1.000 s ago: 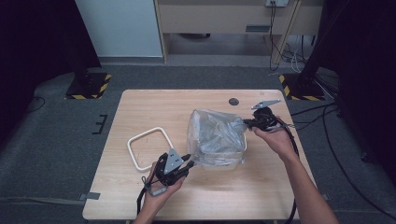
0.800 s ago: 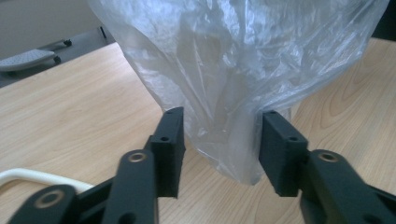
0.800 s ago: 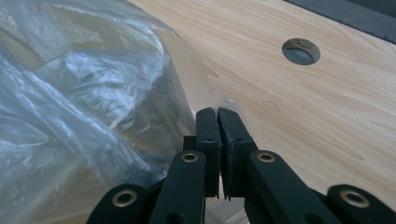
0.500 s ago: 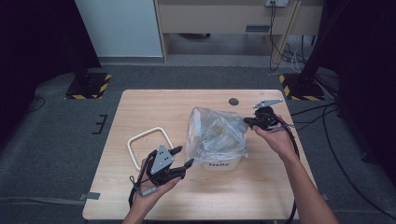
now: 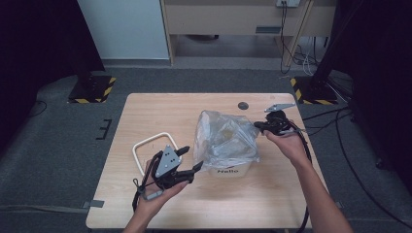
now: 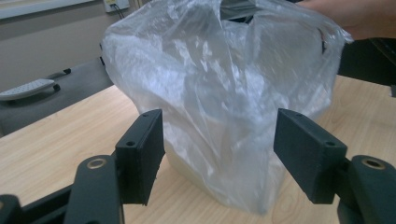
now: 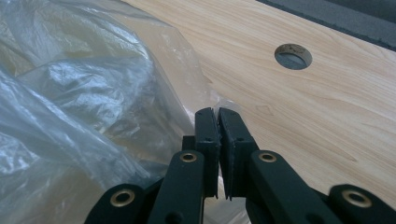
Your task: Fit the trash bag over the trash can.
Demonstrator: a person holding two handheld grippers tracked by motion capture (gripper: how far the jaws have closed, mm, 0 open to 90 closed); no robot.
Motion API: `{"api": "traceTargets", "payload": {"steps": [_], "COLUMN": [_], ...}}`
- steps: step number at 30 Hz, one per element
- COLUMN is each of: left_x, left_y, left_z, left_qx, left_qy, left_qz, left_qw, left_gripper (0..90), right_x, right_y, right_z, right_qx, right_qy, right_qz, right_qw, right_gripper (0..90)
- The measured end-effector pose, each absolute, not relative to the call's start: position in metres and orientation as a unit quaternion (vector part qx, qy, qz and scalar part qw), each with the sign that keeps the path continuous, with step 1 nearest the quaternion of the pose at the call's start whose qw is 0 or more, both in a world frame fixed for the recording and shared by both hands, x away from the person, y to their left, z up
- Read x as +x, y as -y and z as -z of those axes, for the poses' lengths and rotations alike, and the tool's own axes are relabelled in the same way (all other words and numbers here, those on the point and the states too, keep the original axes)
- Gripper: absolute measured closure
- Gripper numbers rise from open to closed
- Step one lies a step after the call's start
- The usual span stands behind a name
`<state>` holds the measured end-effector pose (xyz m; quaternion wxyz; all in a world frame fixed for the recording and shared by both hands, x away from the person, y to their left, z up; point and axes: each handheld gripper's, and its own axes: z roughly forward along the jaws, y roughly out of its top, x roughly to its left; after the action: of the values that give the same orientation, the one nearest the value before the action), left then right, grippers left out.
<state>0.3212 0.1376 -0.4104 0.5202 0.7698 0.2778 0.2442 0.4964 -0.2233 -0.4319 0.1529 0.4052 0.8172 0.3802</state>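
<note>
Holding is done on the far right side: the right gripper (image 5: 257,127) is pinched flat on the edge of the clear bag (image 5: 226,141), film seen trapped between its pads (image 7: 206,135) in the right gripper view. The bag is draped over a white tub (image 5: 232,168) that stands mid-table, right of centre. A white frame (image 5: 144,146) lies flat to its left, near the left gripper (image 5: 192,158).

The left gripper is held just off the bag's near left side. Its jaws have just been opening and now stand well apart; in the left gripper view the bag is seen beyond and between them, but nothing is pressed by the pads (image 6: 141,154).

Risks, as judged:
- With one corner alone gripped, a pull to the right could drag or tip the tub, since it looks light.
- Thin film may slip out of the closed pads, or tear at the pinch if tugged hard.
- If the left jaws are closed on slack plastic, a loose fold alone may be taken, and the bag bunched, not drawn clear.
- The frame could be knocked by the left hand (image 5: 158,196).
</note>
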Motion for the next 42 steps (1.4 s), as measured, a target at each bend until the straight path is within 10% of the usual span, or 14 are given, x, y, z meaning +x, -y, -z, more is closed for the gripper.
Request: {"api": "traceTargets", "payload": {"steps": [19,31,42], "left_x": [0.387,0.416,0.437], "left_y": [-0.094,-0.106,-0.121], "left_z": [0.391,0.394,0.409], "left_qx": [0.768,0.773,0.771], "left_qy": [-0.298,-0.335,-0.381], "left_qz": [-0.262,-0.273,-0.258], "left_qw": [0.502,0.465,0.44], "left_gripper": [32.6,87.6,90.0], "right_x": [0.491,0.488,0.485], "right_y": [0.224,0.22,0.224], "right_z": [0.422,0.42,0.426], "right_qx": [0.393,0.379,0.382], "right_qy": [-0.809,-0.814,-0.824], "right_qz": [-0.405,-0.407,-0.384], "right_qw": [0.164,0.167,0.168], "right_gripper": [87.5,89.3,89.9]}}
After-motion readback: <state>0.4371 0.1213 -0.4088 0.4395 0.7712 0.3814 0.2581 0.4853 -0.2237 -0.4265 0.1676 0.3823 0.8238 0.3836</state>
